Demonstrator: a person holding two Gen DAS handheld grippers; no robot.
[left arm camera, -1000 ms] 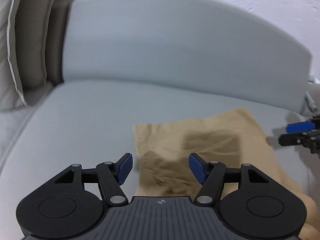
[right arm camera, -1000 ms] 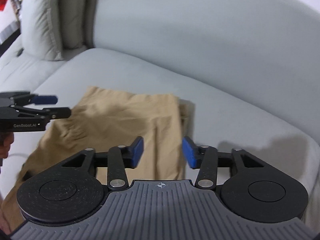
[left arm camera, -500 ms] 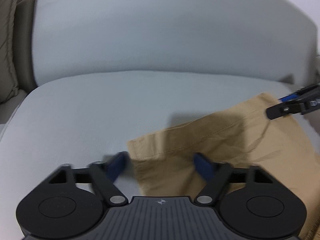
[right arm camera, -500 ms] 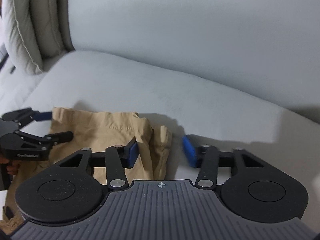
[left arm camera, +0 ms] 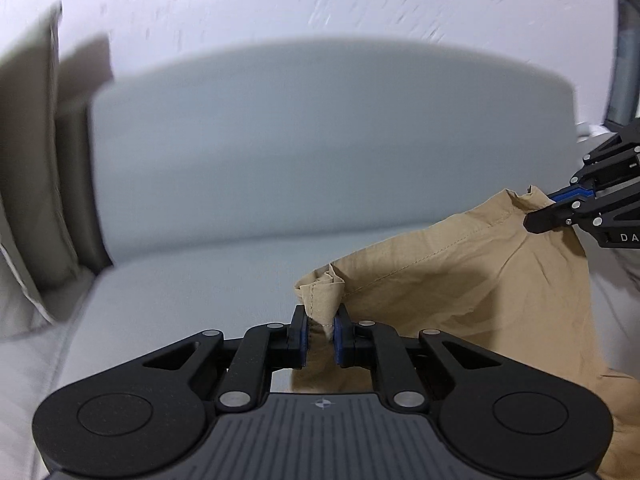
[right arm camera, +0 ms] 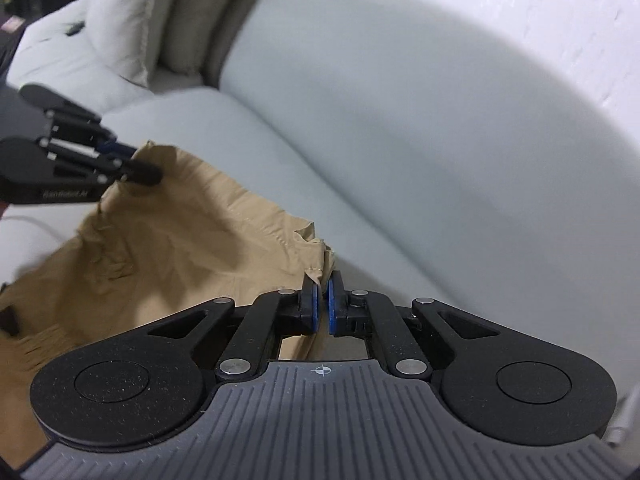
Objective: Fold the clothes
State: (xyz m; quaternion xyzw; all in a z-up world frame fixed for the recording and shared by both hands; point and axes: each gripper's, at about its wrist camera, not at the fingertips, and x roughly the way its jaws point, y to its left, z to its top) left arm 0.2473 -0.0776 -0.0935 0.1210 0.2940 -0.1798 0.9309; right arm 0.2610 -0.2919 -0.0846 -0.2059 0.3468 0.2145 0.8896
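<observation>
Both tools are clamped on a corner of the tan garment (left arm camera: 460,280), left tool (left arm camera: 320,334) closing tighter, right tool (right arm camera: 320,306) shut, edge raised off the sofa (left arm camera: 200,280); next, likely carry it over evenly.

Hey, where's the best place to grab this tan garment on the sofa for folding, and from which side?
Probably the two corners of its far hemmed edge, one per gripper, from the near side. The tan garment hangs from exactly those points: the left gripper is closing on one bunched corner and the right gripper pinches the other, so the stitched hem spans between them above the sofa.
</observation>
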